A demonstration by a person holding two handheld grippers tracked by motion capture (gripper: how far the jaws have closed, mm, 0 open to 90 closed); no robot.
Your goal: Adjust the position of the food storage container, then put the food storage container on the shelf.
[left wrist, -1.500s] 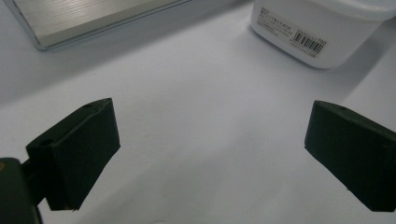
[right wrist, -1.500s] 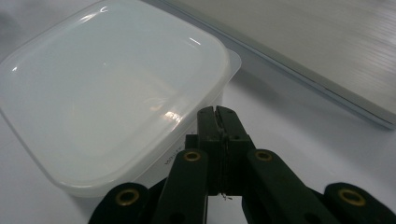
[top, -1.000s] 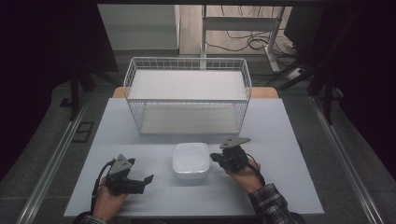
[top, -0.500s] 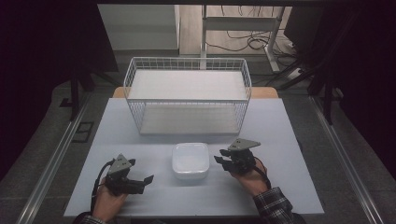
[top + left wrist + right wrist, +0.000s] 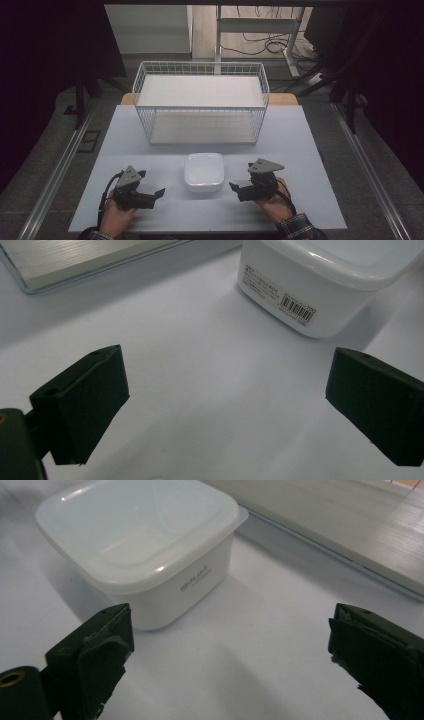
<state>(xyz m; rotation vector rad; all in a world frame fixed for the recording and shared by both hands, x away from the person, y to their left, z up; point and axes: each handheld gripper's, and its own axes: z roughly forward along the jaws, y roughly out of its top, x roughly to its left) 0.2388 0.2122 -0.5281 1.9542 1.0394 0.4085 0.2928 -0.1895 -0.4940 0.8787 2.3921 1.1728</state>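
Note:
A white square plastic container with a lid (image 5: 204, 172) sits on the table near the front middle. My left gripper (image 5: 152, 194) rests on the table to its left, open, jaws pointing toward it with a gap between. In the left gripper view the container (image 5: 320, 285) stands beyond the wide-apart jaws of that gripper (image 5: 225, 405), barcode label facing me. My right gripper (image 5: 236, 188) is to the container's right, open and apart from it. In the right gripper view the container (image 5: 140, 545) lies ahead of the left jaw of the gripper (image 5: 230, 655), with nothing between the jaws.
A white wire basket (image 5: 200, 125) stands behind the container, across the far half of the pale table (image 5: 300, 150). Its base edge (image 5: 75, 260) runs along the top of both gripper views (image 5: 350, 525). Dark floor and metal rails flank the table.
My right gripper has drawn back from the container's side, moving right and toward the table's front edge. The left gripper and the container have stayed put.

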